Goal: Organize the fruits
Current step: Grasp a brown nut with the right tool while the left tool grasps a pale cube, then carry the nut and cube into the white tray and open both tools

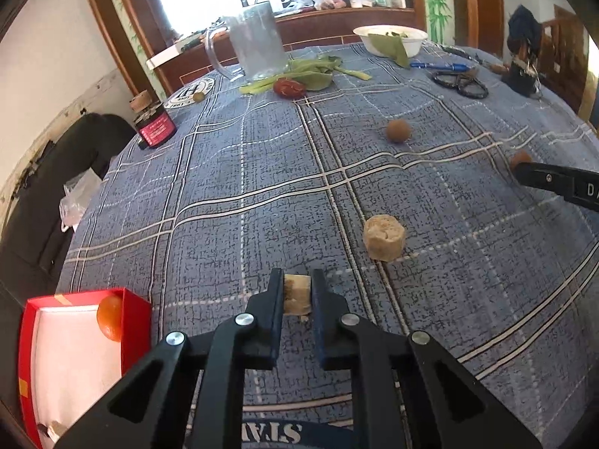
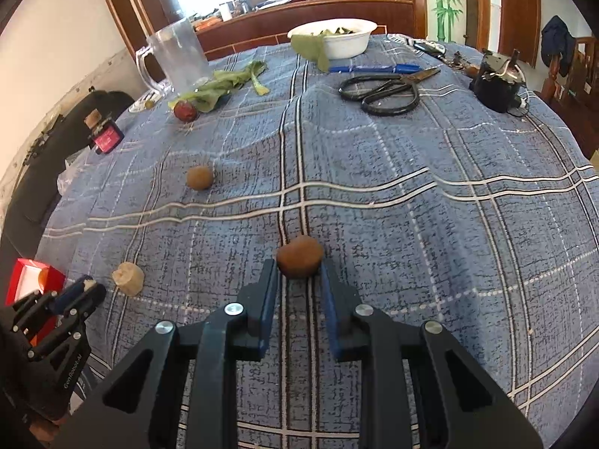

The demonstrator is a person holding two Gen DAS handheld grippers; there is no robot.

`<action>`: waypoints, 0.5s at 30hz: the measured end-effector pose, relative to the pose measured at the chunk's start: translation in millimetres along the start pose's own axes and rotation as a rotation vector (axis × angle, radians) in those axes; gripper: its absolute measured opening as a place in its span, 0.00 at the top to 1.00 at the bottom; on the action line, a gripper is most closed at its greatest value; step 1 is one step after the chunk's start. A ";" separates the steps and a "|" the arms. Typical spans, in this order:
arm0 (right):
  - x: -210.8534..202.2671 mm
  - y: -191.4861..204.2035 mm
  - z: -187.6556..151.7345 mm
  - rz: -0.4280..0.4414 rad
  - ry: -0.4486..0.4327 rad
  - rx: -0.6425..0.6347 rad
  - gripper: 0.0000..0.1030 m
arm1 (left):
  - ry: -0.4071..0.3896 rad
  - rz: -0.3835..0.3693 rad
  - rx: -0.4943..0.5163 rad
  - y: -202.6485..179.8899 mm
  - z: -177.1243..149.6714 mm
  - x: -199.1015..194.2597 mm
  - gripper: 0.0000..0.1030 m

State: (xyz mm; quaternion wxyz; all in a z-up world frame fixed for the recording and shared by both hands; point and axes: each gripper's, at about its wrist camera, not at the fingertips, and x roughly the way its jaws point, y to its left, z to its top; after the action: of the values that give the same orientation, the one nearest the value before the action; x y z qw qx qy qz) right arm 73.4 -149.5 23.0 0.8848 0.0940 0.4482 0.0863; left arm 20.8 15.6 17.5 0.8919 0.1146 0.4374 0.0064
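Note:
My left gripper (image 1: 297,284) is shut on a pale banana chunk (image 1: 297,295) just above the cloth. A second banana chunk (image 1: 384,237) lies to its right; it also shows in the right wrist view (image 2: 128,277). A red box (image 1: 136,321) with white lining holds an orange (image 1: 110,316) at the lower left. My right gripper (image 2: 297,273) is open with a brown round fruit (image 2: 299,256) between its fingertips, resting on the cloth. Another brown fruit (image 2: 199,177) lies further left. A red fruit (image 2: 185,110) lies by the greens.
The table has a blue plaid cloth (image 2: 411,205). At the back stand a glass mug (image 2: 176,58), leafy greens (image 2: 221,84), a white bowl (image 2: 338,39), scissors (image 2: 385,89), a blue pen (image 2: 374,68), a dark device (image 2: 498,86) and a small bottle (image 2: 106,135).

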 end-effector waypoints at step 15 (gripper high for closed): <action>-26.2 -6.6 4.6 0.090 -0.118 0.069 0.76 | -0.160 -0.176 -0.007 -25.1 -18.6 -92.5 0.88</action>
State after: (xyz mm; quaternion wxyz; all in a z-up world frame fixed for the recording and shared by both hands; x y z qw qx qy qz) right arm 62.3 -162.5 44.4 0.9011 0.1495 0.3932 0.1047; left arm -53.1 -15.5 73.3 0.9215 0.0728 0.3732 -0.0794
